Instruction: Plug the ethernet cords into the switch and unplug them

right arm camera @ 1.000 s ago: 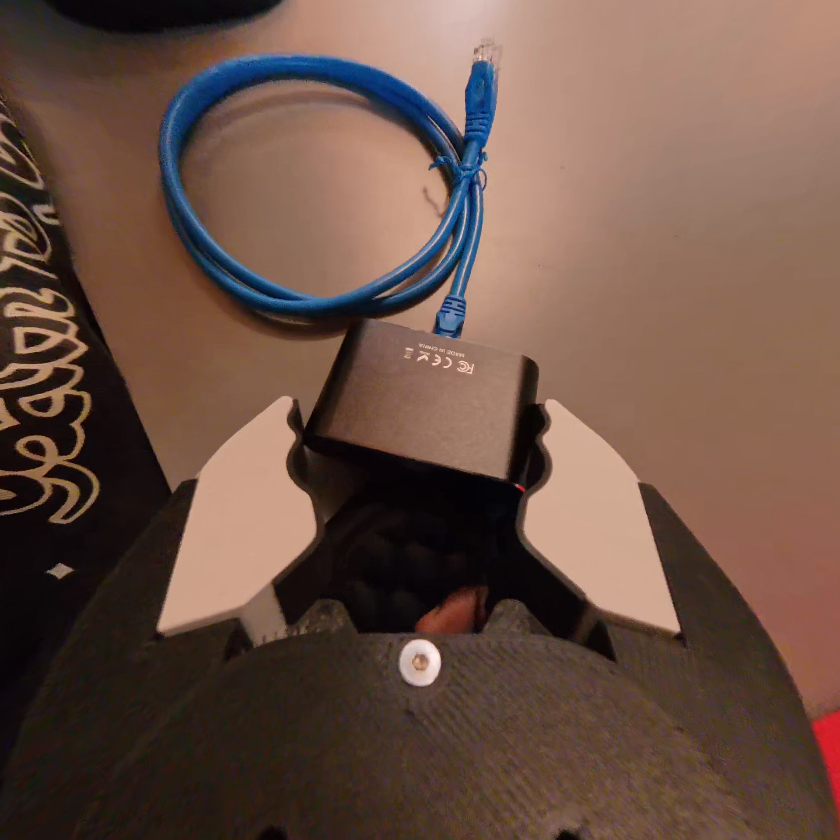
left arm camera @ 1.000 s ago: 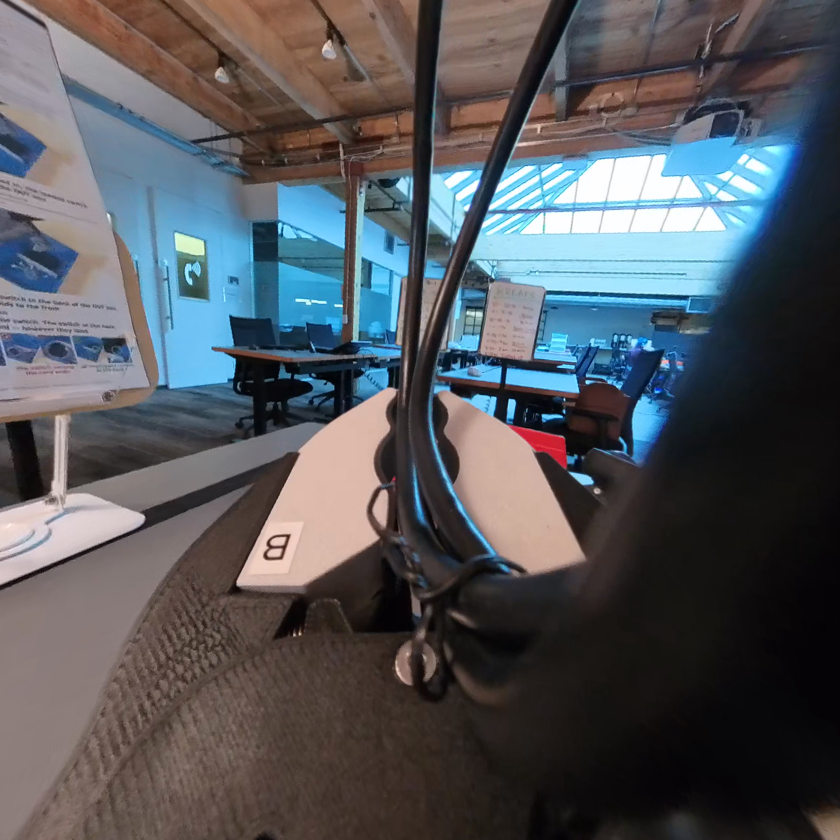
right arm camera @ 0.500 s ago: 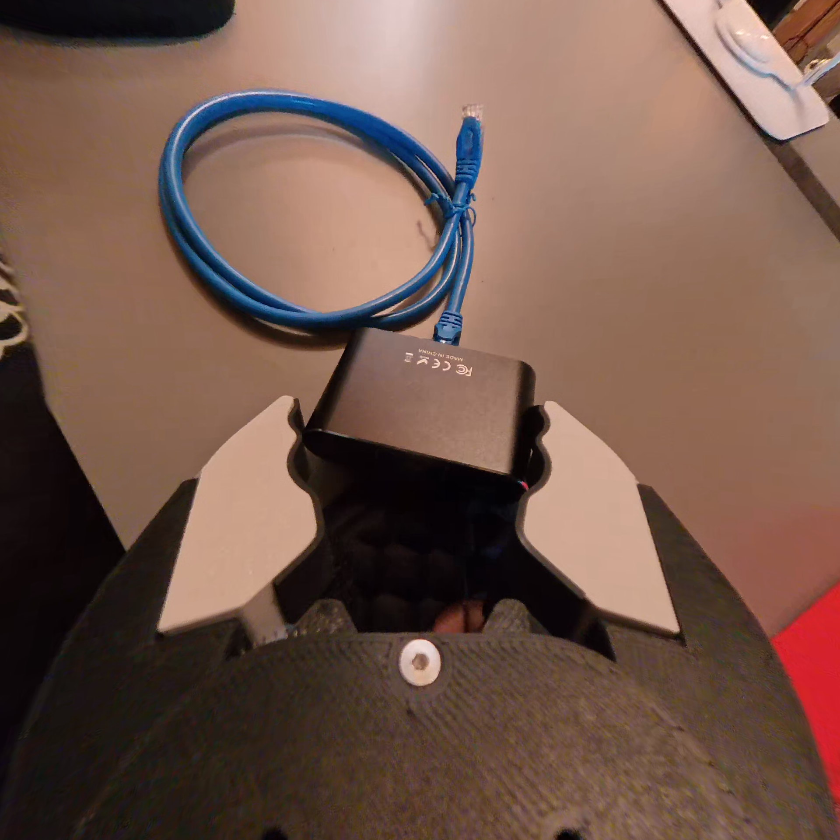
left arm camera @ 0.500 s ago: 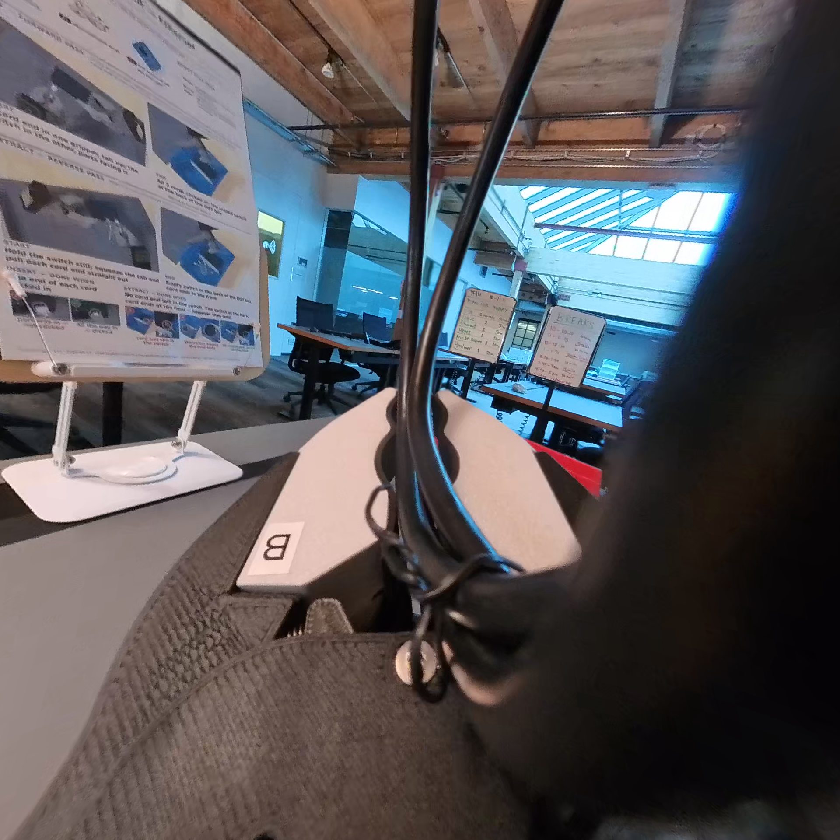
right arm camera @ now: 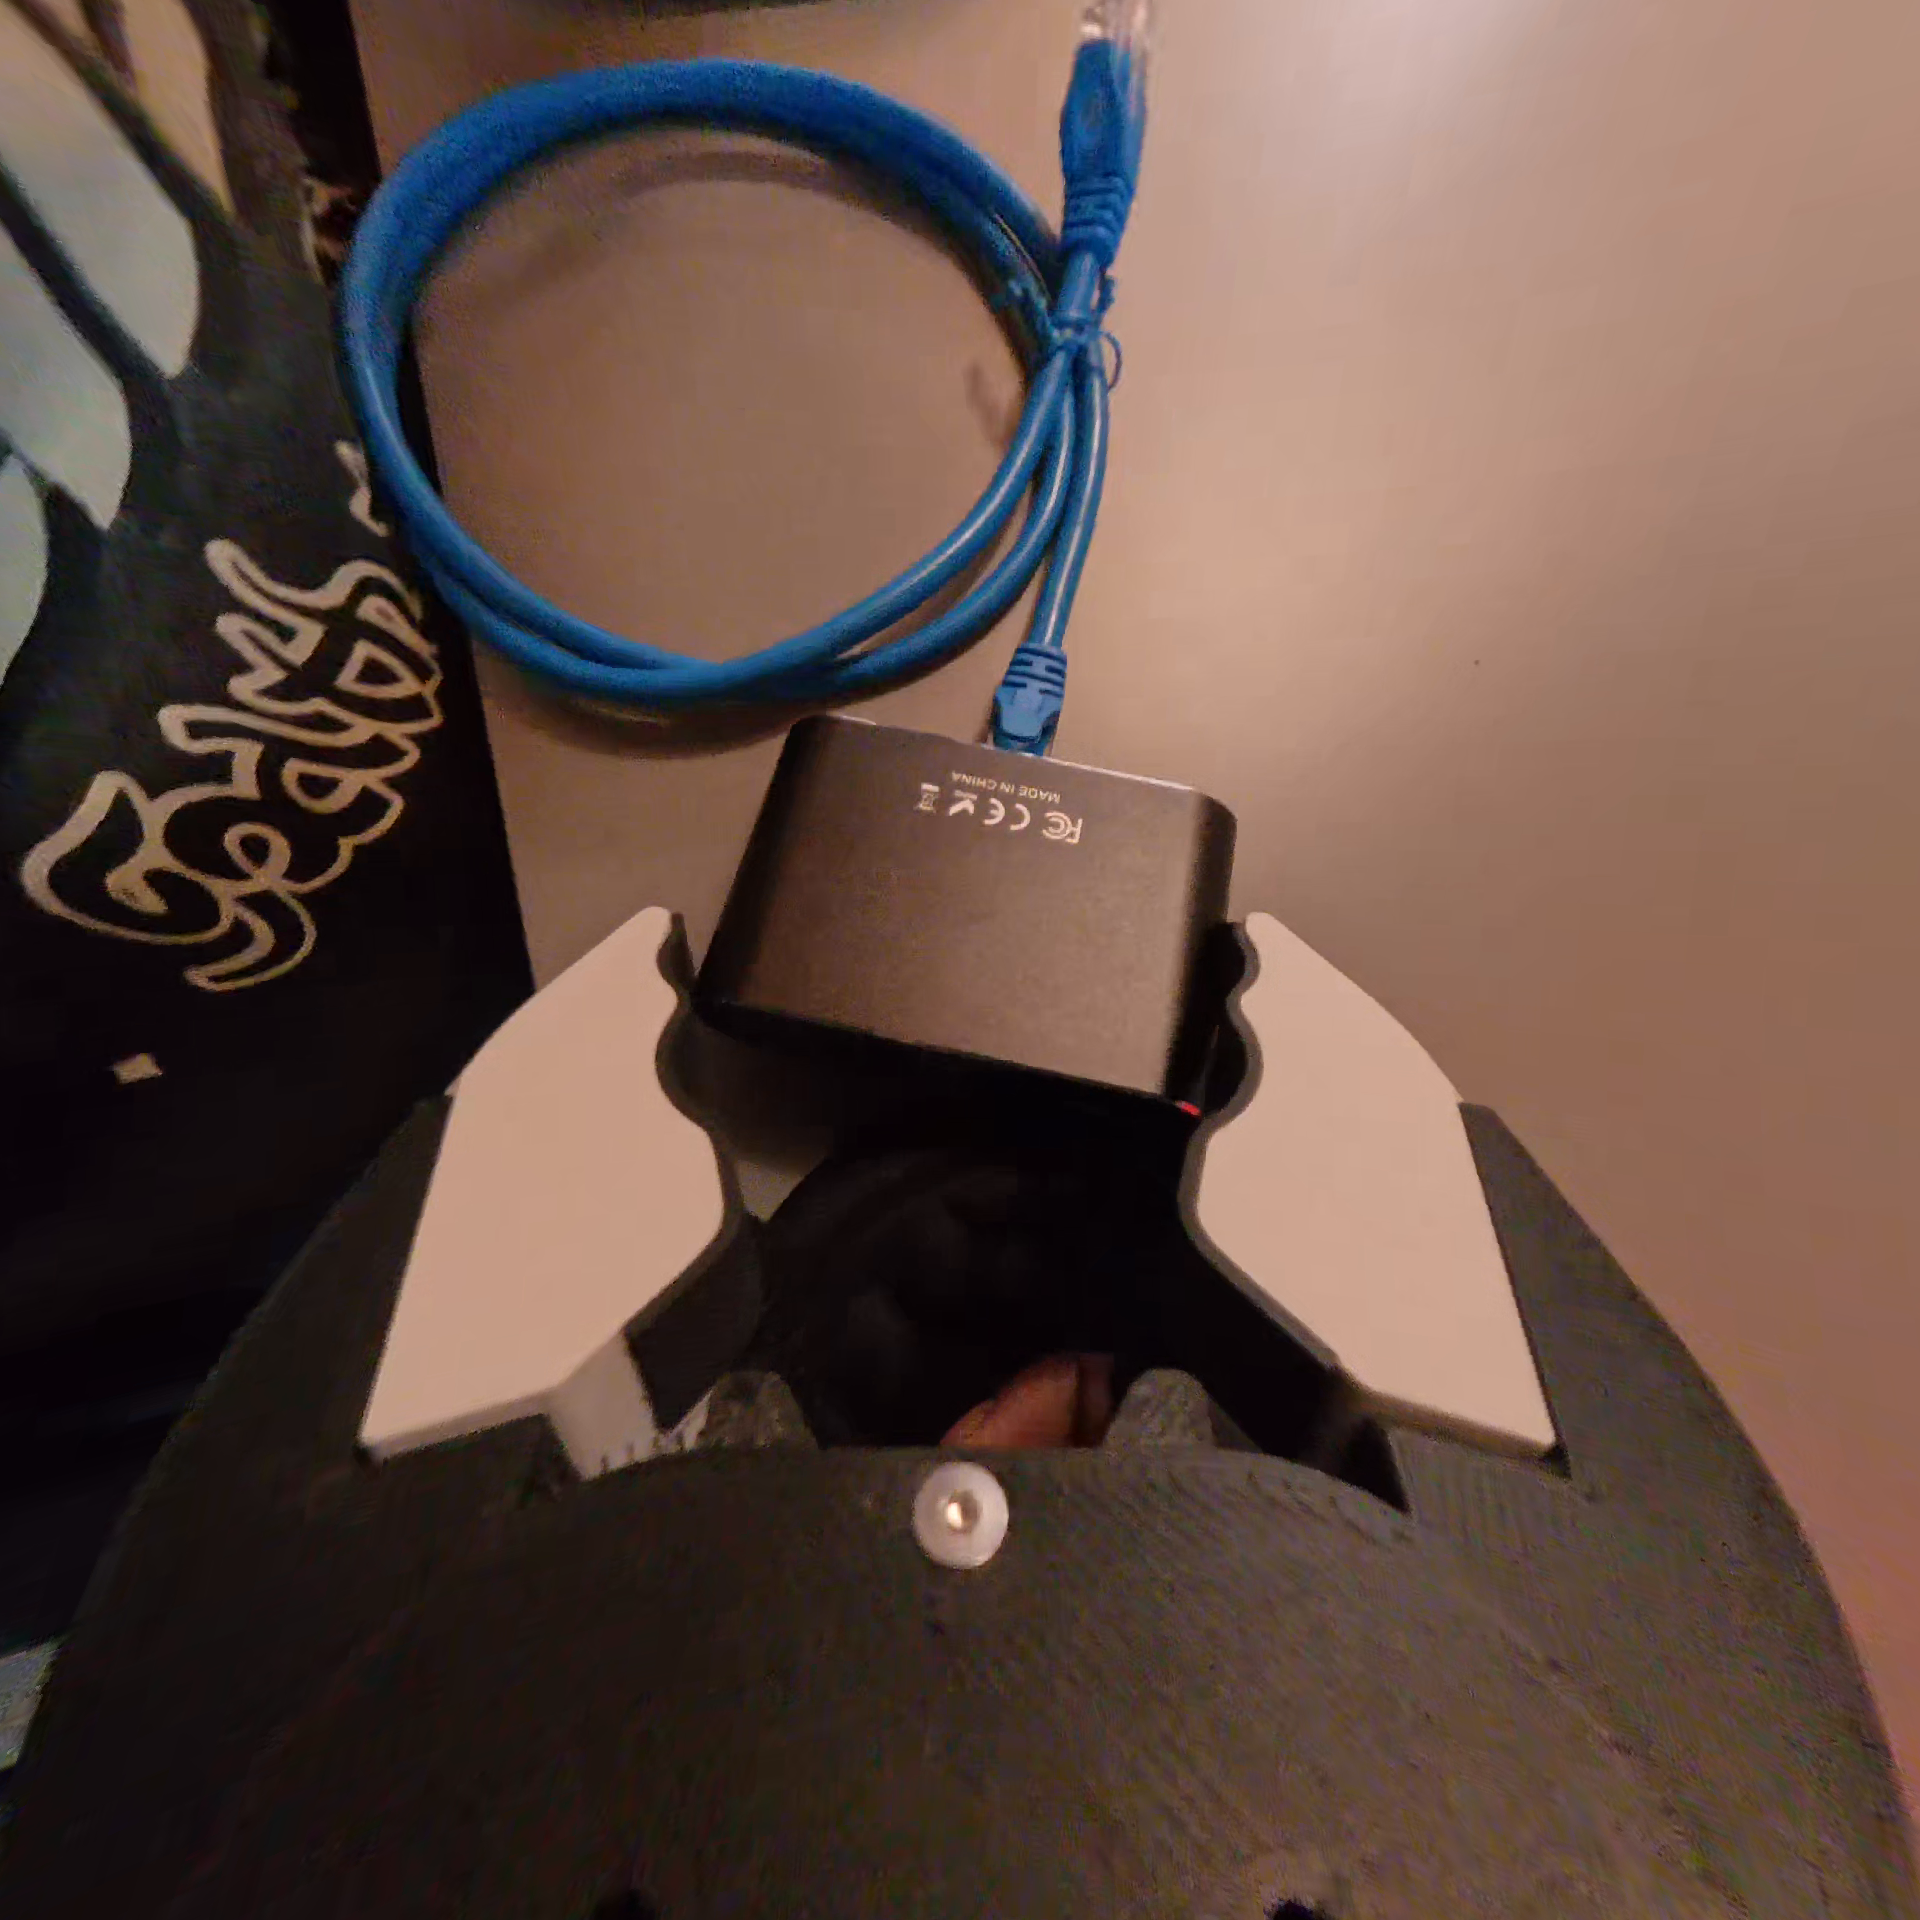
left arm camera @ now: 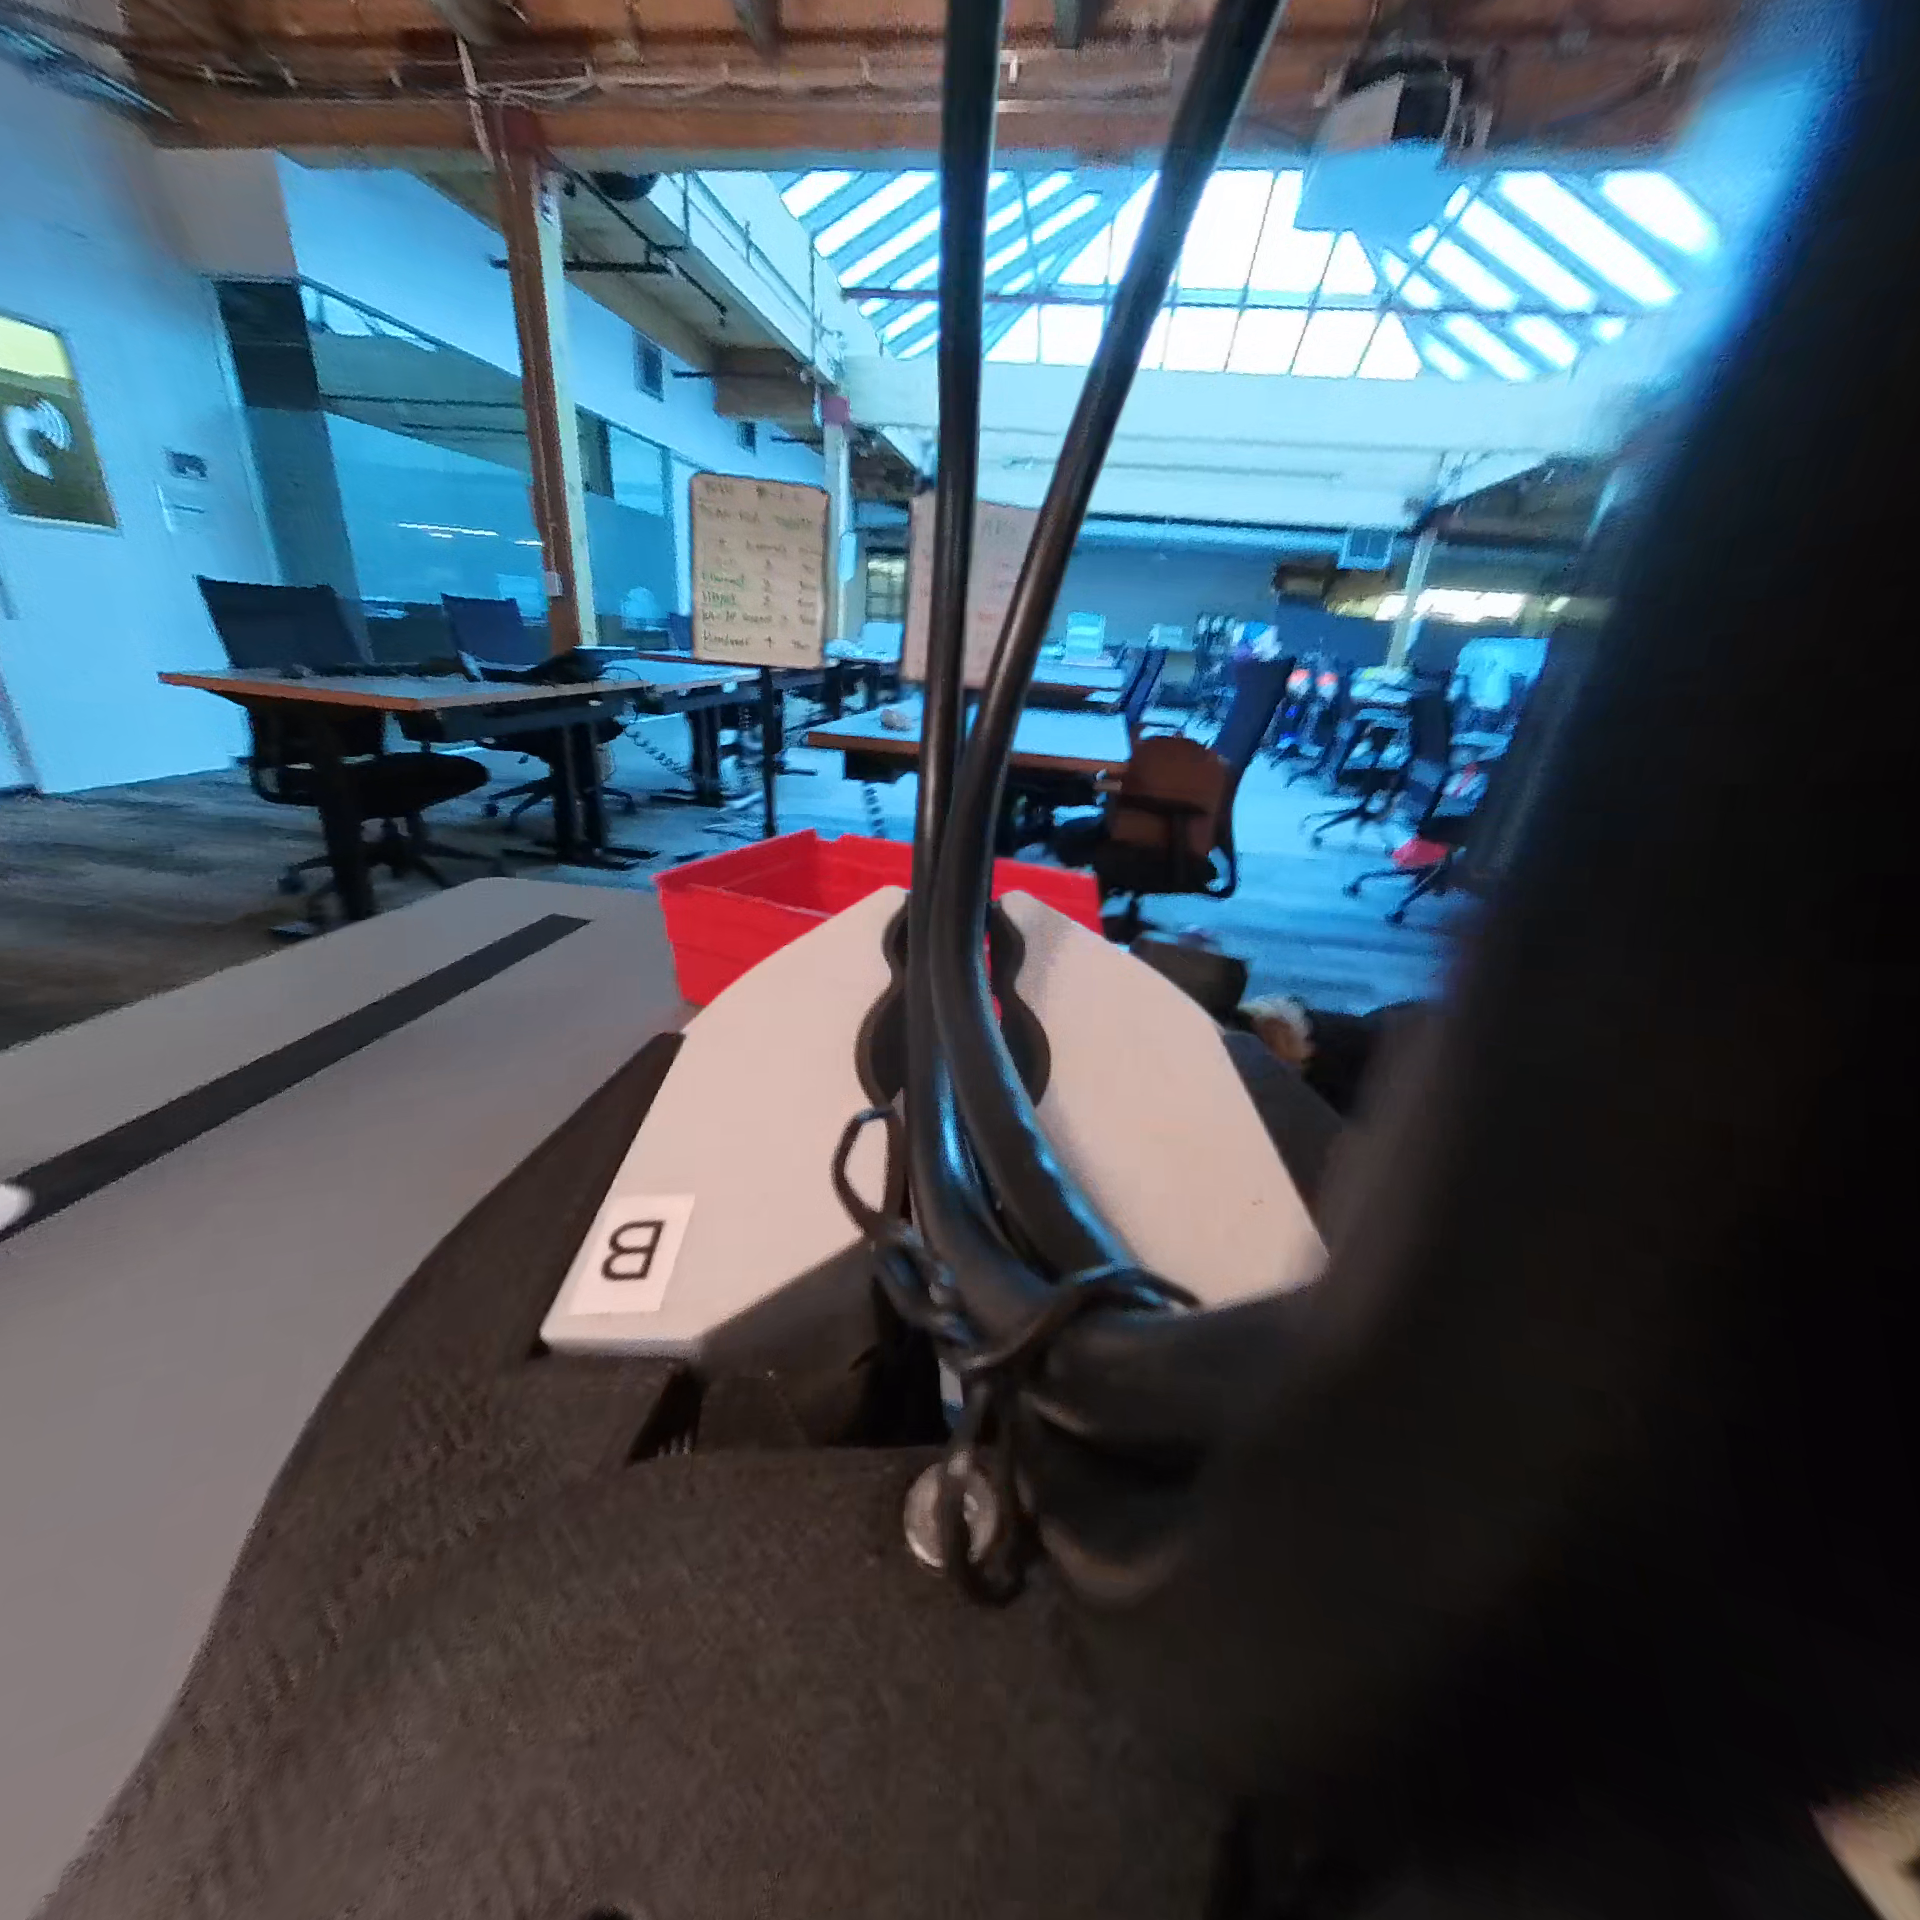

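Observation:
My right gripper (right arm camera: 956,935) is shut on the black switch (right arm camera: 977,914), gripping its two sides above the table. A coiled blue ethernet cord (right arm camera: 665,436) lies on the table beyond it; one blue plug (right arm camera: 1029,707) meets the switch's far edge, and the other plug (right arm camera: 1101,114) points away at the top. My left gripper (left arm camera: 945,925) is shut on a black ethernet cord (left arm camera: 956,623) bundled with a twist tie; two strands rise up out of the view. A large dark blurred shape fills the right of the left wrist view.
A red bin (left arm camera: 769,914) stands on the grey table (left arm camera: 260,1195) just past my left gripper. A dark cloth with pale lettering (right arm camera: 208,779) lies along the table's left edge in the right wrist view. Office desks and chairs (left arm camera: 395,727) stand far behind. Tip to tip, the grippers are about 25 centimetres apart.
The left wrist view has swung right: the paper stand has left the view and the red bin shows. The right gripper with the switch has moved closer to the blue cord and the dark cloth.

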Available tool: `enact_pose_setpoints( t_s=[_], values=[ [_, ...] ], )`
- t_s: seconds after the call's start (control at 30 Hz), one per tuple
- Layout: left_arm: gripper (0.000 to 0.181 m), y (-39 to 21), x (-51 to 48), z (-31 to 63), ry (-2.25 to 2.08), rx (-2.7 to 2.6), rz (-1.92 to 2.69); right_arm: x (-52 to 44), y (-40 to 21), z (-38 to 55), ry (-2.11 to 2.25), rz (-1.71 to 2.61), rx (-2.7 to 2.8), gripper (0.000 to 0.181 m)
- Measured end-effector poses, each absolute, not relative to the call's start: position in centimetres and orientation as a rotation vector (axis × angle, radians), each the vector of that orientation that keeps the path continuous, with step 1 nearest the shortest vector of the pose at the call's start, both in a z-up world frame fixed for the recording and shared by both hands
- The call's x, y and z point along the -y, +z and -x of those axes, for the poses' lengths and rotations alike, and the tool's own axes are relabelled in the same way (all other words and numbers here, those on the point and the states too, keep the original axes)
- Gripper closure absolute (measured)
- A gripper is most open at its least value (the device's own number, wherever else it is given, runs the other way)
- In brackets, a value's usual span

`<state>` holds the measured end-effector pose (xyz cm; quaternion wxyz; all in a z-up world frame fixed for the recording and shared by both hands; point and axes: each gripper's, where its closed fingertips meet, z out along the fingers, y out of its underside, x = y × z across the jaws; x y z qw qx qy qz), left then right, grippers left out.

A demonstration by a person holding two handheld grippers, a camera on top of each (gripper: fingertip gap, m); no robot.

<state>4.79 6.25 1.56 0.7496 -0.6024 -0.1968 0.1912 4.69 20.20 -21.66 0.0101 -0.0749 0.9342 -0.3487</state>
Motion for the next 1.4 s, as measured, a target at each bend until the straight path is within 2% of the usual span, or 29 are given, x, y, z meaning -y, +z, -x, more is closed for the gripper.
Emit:
enact_pose_setpoints(
  t_s=[0.13,0.37,0.63,0.9,1.07,1.17,1.27,1.33,1.4],
  values=[
    [0.169,0.4,-4.6,-2.9,0.565,0.471,1.34,-20.1,-21.7,-3.9,-1.172,0.184,-2.953,0.086],
    [0.169,2.9,-0.5,-3.4,0.516,0.532,1.162,-20.1,-21.0,-1.6,-1.295,-0.067,-2.936,0.086],
    [0.169,3.1,2.2,-3.4,0.558,0.573,1.138,-20.1,-21.3,-1.3,-1.262,-0.034,-3.058,0.086],
    [0.169,1.4,-1.3,-2.6,0.453,0.56,1.2,-19.7,-19.8,-1.0,-1.178,-0.39,-2.755,0.084],
    [0.169,0.6,-2.9,-2.3,0.423,0.552,1.236,-20.3,-19.8,-0.8,-0.858,-0.425,-2.646,0.089],
    [0.169,0.0,-3.5,-2.1,0.424,0.554,1.254,-20.2,-20.5,-1.0,-0.687,-0.37,-2.677,0.115],
    [0.169,-0.4,-3.8,-2.0,0.411,0.556,1.258,-19.5,-20.5,-1.4,-0.662,-0.306,-2.666,0.124],
    [0.169,-0.6,-3.7,-2.0,0.412,0.558,1.256,-18.8,-19.7,-1.5,-0.804,-0.27,-2.641,0.14],
    [0.169,-0.8,-3.4,-1.9,0.429,0.563,1.254,-18.2,-18.3,-1.2,-1.028,-0.214,-2.679,0.148]
  ],
)
